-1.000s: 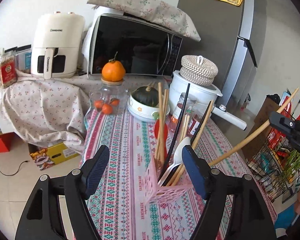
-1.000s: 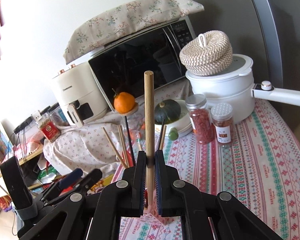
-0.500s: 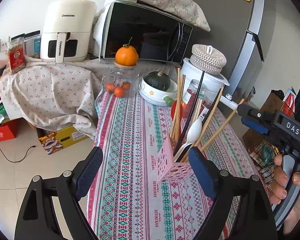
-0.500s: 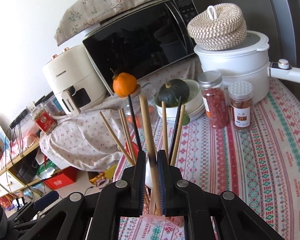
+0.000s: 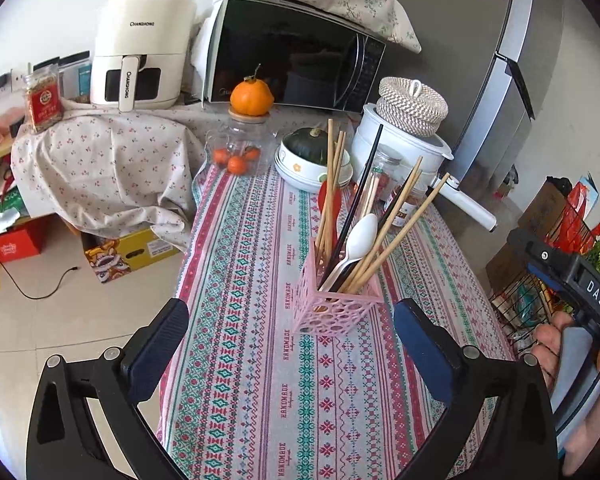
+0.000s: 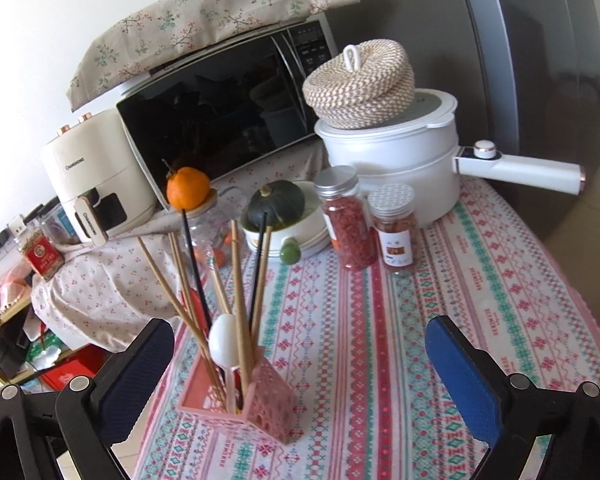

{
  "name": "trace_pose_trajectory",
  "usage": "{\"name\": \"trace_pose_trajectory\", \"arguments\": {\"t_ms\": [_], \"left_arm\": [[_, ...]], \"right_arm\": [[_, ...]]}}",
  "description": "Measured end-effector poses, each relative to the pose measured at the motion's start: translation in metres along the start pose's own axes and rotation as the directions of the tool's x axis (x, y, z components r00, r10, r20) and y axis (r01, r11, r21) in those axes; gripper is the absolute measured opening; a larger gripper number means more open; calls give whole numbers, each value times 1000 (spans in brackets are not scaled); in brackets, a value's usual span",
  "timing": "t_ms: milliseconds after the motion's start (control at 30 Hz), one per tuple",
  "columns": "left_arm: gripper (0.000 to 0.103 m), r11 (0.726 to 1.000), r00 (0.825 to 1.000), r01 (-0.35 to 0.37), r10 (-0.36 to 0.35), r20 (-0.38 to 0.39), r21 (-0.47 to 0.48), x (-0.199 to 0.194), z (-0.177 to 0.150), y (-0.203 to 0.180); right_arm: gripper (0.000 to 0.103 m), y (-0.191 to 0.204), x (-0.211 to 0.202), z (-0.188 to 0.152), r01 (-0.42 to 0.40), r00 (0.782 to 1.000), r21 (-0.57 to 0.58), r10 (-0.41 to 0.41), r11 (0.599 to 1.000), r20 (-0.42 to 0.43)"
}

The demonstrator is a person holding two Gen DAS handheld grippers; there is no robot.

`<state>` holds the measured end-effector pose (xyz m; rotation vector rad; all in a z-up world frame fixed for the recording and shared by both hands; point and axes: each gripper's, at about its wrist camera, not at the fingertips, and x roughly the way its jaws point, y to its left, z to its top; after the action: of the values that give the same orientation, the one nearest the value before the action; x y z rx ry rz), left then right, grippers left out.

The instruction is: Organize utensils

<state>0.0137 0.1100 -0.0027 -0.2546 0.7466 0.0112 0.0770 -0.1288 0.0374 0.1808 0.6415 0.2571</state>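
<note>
A second ago the right gripper (image 6: 300,364) was clamped on a wooden chopstick standing upright above the holder; that chopstick (image 6: 239,304) now stands loose in the pink utensil holder (image 6: 256,404) among the other sticks, and the jaws have just been opening and stand wide with nothing between them. The left gripper (image 5: 290,344) has also just been opening from part-open to its widest, empty, and the holder (image 5: 336,308) now sits farther ahead of it than before, just inside its right finger.

Seen from the right gripper, the holder is low and ahead, just inside the left finger (image 6: 140,364), leaving bare cloth in front of the right finger. From the left gripper, the table's near-left edge falls away to tiled floor (image 5: 60,320) under the left finger, and the person's right hand (image 5: 580,380) with the other tool stands at the far right, well apart from the holder.

The patterned tablecloth (image 5: 260,380) has open room before both grippers. In the holder lean wooden chopsticks, black chopsticks (image 5: 364,184) and a white spoon (image 5: 360,236). Beyond it stand a glass jar (image 5: 240,148) topped by an orange, a bowl holding a dark squash (image 6: 276,200), two spice jars (image 6: 344,216), and a white pot (image 6: 396,152) under a woven lid. Behind are an air fryer (image 5: 140,48), a microwave (image 5: 296,60) and a grey fridge (image 5: 480,40).
</note>
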Motion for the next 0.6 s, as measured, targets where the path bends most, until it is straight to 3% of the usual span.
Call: {"name": "trace_pose_trajectory", "arguments": {"t_ms": [100,333,467,600], "left_arm": [[103,1000,1000,-10,10,3,23,-8,-4,-12],[103,996,999,-39,38,15,81,-31,-22,-42],[103,980,995,-97,91,41,173,-43,-29,-66],[103,973,994,-100,89,61,206,-56,-34,-80]], "right_arm": [[103,-3,-10,-5,46,998,-43,-48,998,-32],[103,-11,-50,-19,132,991,-116,-132,984,8],[103,-15,-68,-26,199,980,-140,-199,970,16],[103,-13,-85,-33,264,964,-173,-263,949,29]]}}
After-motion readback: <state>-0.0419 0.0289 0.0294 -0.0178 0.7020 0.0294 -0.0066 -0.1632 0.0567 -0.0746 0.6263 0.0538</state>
